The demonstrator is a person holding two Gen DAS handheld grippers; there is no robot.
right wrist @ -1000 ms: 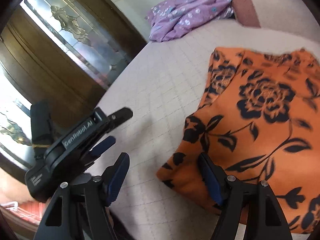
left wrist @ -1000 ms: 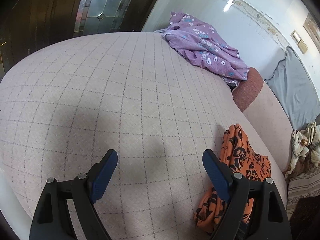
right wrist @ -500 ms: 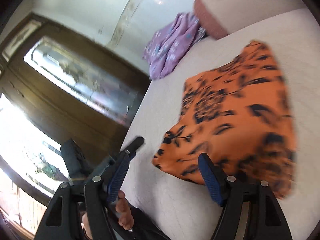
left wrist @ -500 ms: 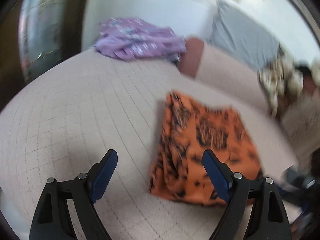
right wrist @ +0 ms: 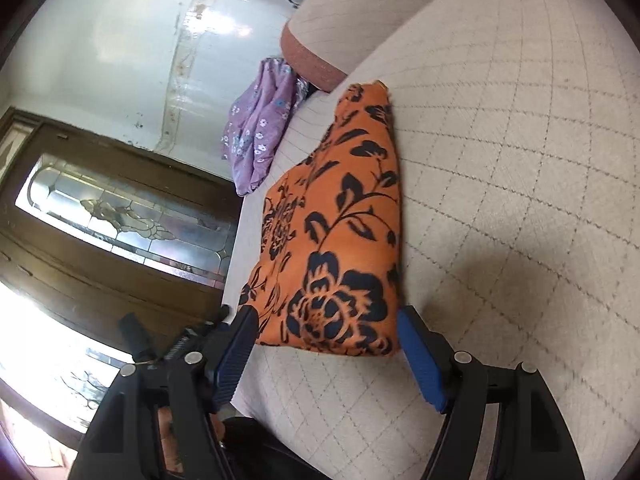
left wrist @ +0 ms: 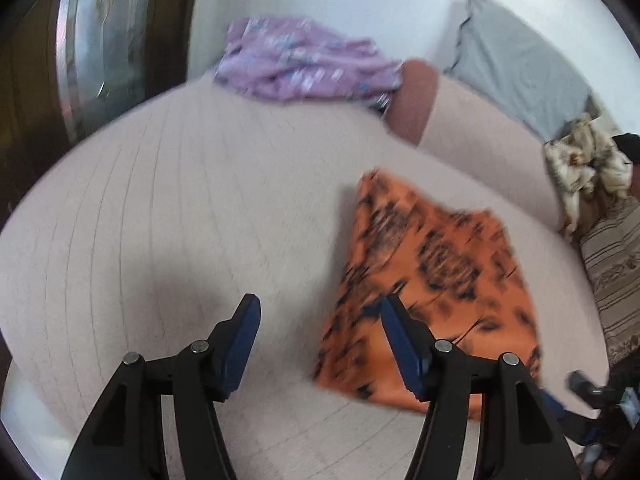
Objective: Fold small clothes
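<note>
An orange garment with a black flower print (left wrist: pixel 432 280) lies folded flat on the pale checked bed cover (left wrist: pixel 180 216). My left gripper (left wrist: pixel 320 320) is open and empty, low over the cover at the garment's left edge; its right finger overlaps the cloth in the view. In the right wrist view the garment (right wrist: pixel 336 240) lies straight ahead, and my right gripper (right wrist: pixel 326 332) is open and empty with its jaws either side of the garment's near edge. Whether the fingers touch the cloth is unclear.
A purple flowered garment (left wrist: pixel 304 66) lies crumpled at the far end of the bed, also in the right wrist view (right wrist: pixel 260 128). A grey pillow (left wrist: pixel 516 68) and a rust-trimmed bolster (left wrist: pixel 412 100) lie beyond. A patterned cloth heap (left wrist: pixel 584 168) sits right. A wooden glass-panelled door (right wrist: pixel 120 216) stands left.
Both grippers swung round to face the orange garment, now closer and more central in both views. The left jaws narrowed somewhat but stay open. The garment has not visibly moved.
</note>
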